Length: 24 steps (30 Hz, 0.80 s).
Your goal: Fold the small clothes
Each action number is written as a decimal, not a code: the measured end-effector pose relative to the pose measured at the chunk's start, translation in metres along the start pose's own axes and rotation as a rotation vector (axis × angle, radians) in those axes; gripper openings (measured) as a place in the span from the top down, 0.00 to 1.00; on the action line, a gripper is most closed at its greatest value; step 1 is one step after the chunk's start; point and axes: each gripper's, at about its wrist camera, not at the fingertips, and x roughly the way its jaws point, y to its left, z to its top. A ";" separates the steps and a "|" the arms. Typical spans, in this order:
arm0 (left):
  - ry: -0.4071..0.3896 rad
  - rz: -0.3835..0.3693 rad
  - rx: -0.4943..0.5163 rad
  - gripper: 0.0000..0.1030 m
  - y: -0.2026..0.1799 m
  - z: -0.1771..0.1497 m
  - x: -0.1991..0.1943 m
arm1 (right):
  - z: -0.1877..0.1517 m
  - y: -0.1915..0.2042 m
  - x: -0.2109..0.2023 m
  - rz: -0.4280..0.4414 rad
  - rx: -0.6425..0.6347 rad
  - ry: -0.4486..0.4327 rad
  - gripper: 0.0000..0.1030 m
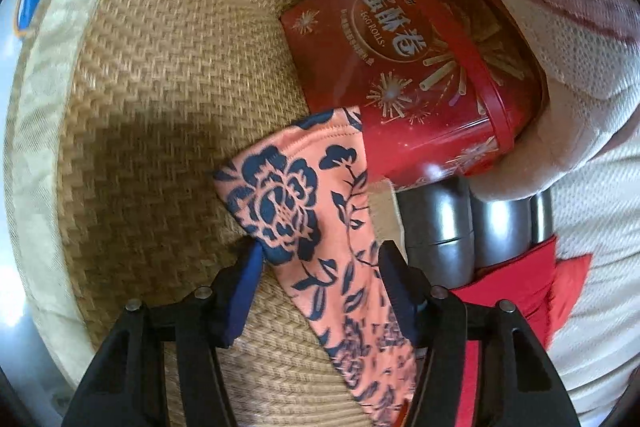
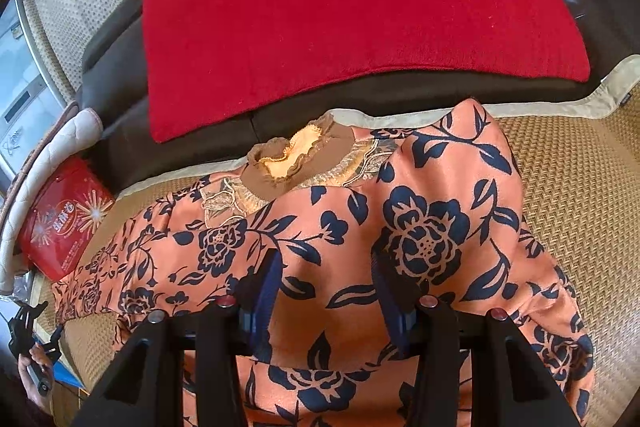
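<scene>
An orange top with a dark blue flower print (image 2: 420, 219) lies on a woven straw mat (image 2: 580, 187), its brown ruffled collar (image 2: 288, 163) toward the far edge. My right gripper (image 2: 326, 267) is open, low over the top's body, fabric bulging between its fingers. One sleeve (image 1: 312, 211) stretches out to the left. My left gripper (image 1: 320, 259) is open with the sleeve's cuff end lying between its fingers, over the mat (image 1: 160, 107). The other hand-held gripper shows small at the left edge of the right wrist view (image 2: 28, 331).
A red egg-roll tin (image 1: 404, 75) stands just past the cuff, also in the right wrist view (image 2: 64, 219). Grey metal cylinders (image 1: 472, 223) and red cloth (image 1: 520, 287) lie to its right. A red knitted garment (image 2: 340, 19) lies on a dark sofa cushion (image 2: 120, 107) beyond the mat.
</scene>
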 end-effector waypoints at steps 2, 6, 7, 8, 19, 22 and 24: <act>-0.006 0.007 0.009 0.42 0.000 -0.002 0.002 | 0.001 -0.001 -0.001 -0.004 0.001 -0.007 0.51; -0.027 0.012 0.030 0.65 -0.007 -0.003 0.011 | 0.002 -0.003 -0.003 -0.007 0.009 -0.017 0.51; -0.028 0.027 0.040 0.82 -0.009 -0.002 0.015 | 0.002 -0.004 -0.003 -0.010 0.008 -0.021 0.51; -0.031 0.040 0.051 0.89 -0.010 -0.001 0.018 | 0.001 -0.003 -0.004 -0.014 0.006 -0.024 0.51; -0.071 0.035 0.322 0.96 -0.085 -0.025 0.018 | 0.007 -0.023 -0.017 -0.022 0.056 -0.071 0.59; -0.065 -0.001 0.464 0.96 -0.130 -0.050 0.012 | 0.011 -0.037 -0.026 -0.032 0.105 -0.089 0.59; -0.047 -0.036 0.558 0.96 -0.162 -0.074 0.009 | 0.014 -0.051 -0.032 -0.033 0.153 -0.100 0.59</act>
